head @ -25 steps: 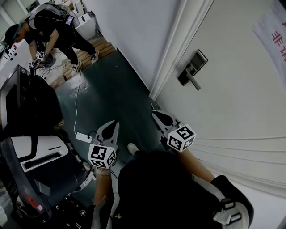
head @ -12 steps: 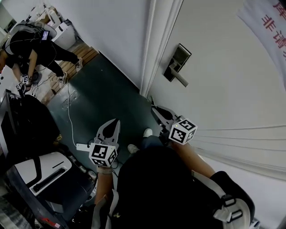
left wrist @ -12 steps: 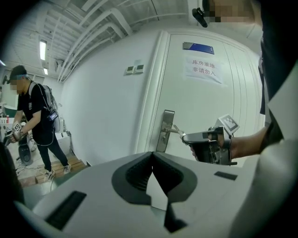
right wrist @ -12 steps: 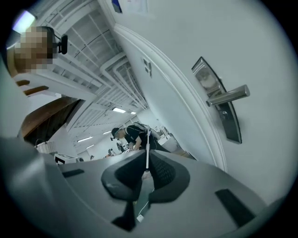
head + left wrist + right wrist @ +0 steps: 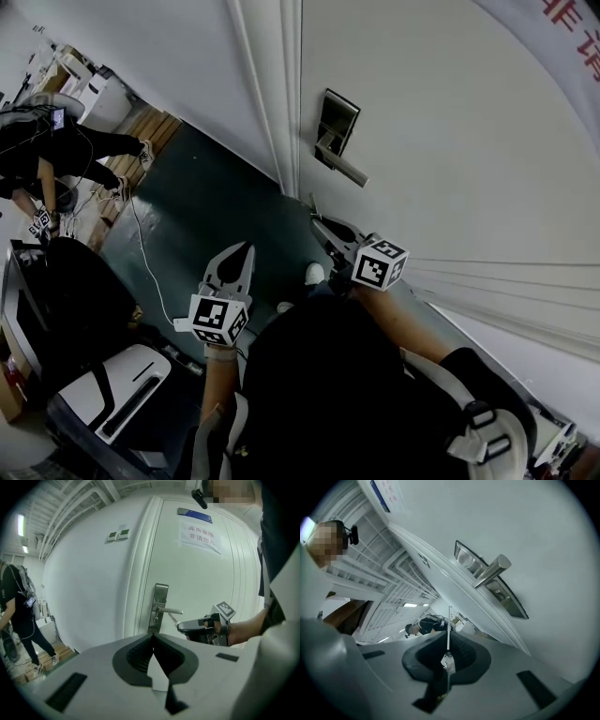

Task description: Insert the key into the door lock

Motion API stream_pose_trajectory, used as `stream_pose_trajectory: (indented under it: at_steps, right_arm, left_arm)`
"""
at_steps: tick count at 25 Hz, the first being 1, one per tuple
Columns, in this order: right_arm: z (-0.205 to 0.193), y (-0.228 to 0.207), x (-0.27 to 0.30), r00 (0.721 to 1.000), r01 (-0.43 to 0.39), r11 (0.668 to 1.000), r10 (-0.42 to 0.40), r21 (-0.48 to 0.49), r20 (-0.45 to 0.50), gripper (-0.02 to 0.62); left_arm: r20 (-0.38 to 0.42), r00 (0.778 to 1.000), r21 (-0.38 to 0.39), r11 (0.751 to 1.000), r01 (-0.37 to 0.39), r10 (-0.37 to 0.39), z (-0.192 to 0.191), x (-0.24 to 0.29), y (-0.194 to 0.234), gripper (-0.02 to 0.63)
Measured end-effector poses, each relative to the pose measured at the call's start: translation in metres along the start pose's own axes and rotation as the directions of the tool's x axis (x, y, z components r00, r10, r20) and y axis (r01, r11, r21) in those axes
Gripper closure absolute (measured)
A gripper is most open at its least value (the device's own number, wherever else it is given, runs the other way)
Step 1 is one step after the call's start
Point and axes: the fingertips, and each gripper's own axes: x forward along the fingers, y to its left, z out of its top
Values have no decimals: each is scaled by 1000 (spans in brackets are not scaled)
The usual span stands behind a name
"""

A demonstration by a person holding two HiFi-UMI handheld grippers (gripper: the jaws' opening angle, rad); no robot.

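The steel door lock with its lever handle sits on the white door. My right gripper is below the lock and a short way off it, shut on a thin key that sticks out past the jaws. The right gripper view looks up at the lock plate and the keyhole under the lever. In the left gripper view the lock, the key and the right gripper are all ahead. My left gripper hangs over the floor, shut on nothing.
The white door frame runs left of the lock. A person bends over at the far left. Dark cases and a white cable lie on the green floor. A paper sign hangs on the door.
The head view has swung, so the lock now lies nearer the middle. My right gripper with the key has come closer to the lock. The left gripper has hardly moved.
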Motion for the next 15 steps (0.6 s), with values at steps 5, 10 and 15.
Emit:
stream_pose_trajectory:
  at_steps: [5,10,15]
  right_arm:
    - [3,-20,6,1000,-9,995,8,95,12,561]
    - [8,-44,13,999,-25,978,16,208,46,561]
    - [15,-65,19,995,-31,946,-2,322,102,561]
  left_arm:
    - [-33,999,24,1000,20,-19,7,23,-4,598]
    - [-57,998,34,999,22,-20,9,43,-10,598]
    - [-79,997,50,998,29,-25,13,56,-14,598]
